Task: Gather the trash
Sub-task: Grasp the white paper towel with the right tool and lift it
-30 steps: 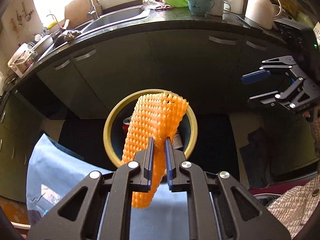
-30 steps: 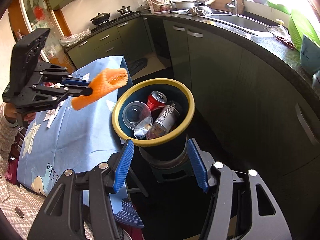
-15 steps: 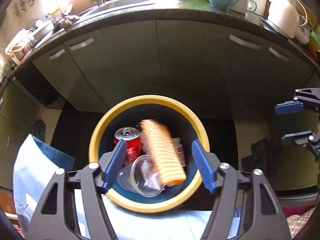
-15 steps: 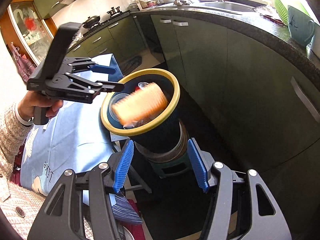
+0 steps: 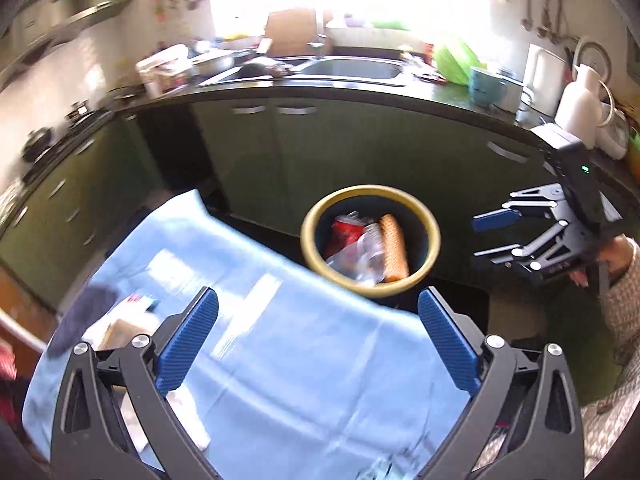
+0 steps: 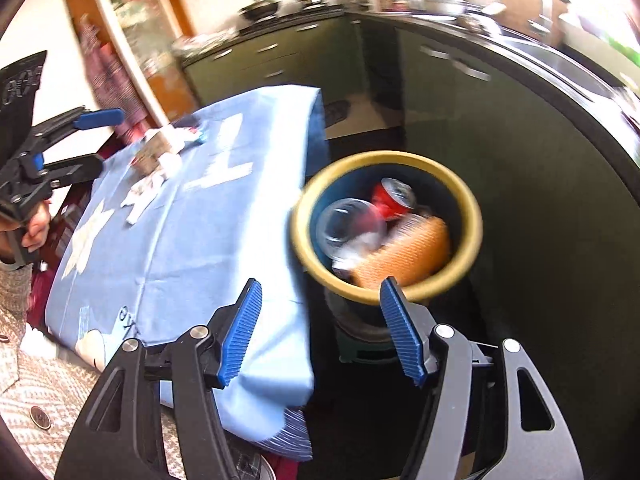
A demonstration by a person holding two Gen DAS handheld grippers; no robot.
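Motion blur smeared the yellow-rimmed dark round bin [image 6: 474, 216], the clear plastic cup [image 6: 346, 228] inside it and the small scraps on the light blue tablecloth [image 5: 280, 344], too soft to identify, while window glare washed out the countertop clutter.

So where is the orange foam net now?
In both views the orange foam net lies inside the yellow-rimmed bin, beside the red can and the clear cup.
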